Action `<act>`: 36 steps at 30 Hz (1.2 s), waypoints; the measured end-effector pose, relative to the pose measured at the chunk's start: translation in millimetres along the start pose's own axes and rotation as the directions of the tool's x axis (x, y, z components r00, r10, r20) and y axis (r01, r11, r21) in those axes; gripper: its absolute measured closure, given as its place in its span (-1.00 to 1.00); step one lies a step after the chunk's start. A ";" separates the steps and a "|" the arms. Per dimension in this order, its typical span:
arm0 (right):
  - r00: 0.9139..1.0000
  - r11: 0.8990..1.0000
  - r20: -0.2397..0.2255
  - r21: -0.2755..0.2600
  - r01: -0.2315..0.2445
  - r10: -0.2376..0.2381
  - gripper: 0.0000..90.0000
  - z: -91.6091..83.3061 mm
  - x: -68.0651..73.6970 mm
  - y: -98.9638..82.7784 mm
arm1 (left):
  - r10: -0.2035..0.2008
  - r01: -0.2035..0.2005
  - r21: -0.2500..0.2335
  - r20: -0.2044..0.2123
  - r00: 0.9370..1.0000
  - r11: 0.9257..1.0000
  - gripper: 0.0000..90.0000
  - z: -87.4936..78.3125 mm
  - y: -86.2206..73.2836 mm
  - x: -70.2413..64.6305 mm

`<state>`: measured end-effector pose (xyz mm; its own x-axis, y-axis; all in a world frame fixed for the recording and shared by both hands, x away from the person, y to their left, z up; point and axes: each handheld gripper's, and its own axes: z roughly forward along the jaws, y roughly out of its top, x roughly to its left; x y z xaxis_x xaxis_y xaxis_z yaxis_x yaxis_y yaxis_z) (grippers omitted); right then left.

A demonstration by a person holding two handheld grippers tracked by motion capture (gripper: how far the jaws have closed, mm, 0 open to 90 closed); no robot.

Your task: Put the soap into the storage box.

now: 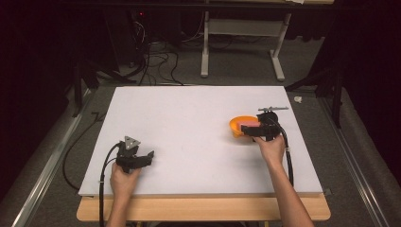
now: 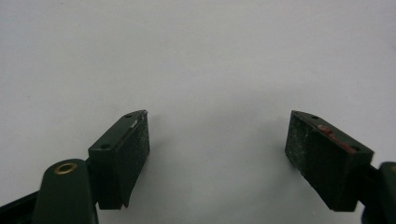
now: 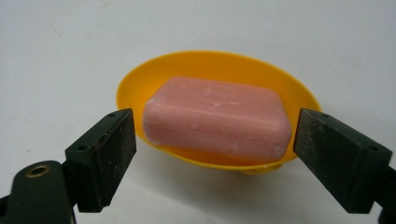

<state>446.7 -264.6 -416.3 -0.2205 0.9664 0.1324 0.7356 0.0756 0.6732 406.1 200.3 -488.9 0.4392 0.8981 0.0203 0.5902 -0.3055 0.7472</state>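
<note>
R claw point(image 3: 212, 154) jaws apart, straddling the pink soap point(image 3: 217, 121) w/o touching: gap visible on both sides, pads not pressing. Soap sits in the yellow dish point(image 3: 140, 79), tilted up on the near rim, dish on the white board point(image 1: 189, 118) toward the right side. Risks imo: soap looks slick and rounded, so if jaws clamp near the top edges it prob squirts out fwd or rotates. Pads hang low at the dish rim, so closing could catch the rim instead and drag or tip the dish, which looks light. Off-centre closing pushes soap sideways before the 2nd pad lands. L claw point(image 2: 217, 154) jaws apart over bare board, nothing between them, well apart from dish, so no bracing there.
</note>
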 end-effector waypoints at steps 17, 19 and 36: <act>0.993 0.985 -0.073 -0.150 0.084 -0.096 -0.61 -35.7 17.3 -24.2 | -0.003 0.003 0.002 0.000 1.000 1.000 -0.52 0.1 0.1 0.3; 0.991 0.983 -0.081 -0.158 0.094 -0.108 -0.60 -37.7 19.2 -27.9 | -0.002 0.002 0.001 -0.001 1.000 1.000 -0.52 0.1 0.1 0.3; 0.977 0.974 -0.148 -0.190 0.122 -0.152 -0.52 -39.5 30.8 -57.6 | -0.003 0.003 0.002 0.000 1.000 1.000 -0.52 0.2 0.1 0.3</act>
<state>372.2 -248.9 -422.3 -0.4219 0.8965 0.1351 0.5679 0.1452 0.8102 406.5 200.5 -488.9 0.4374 0.8991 0.0182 0.5927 -0.3034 0.7461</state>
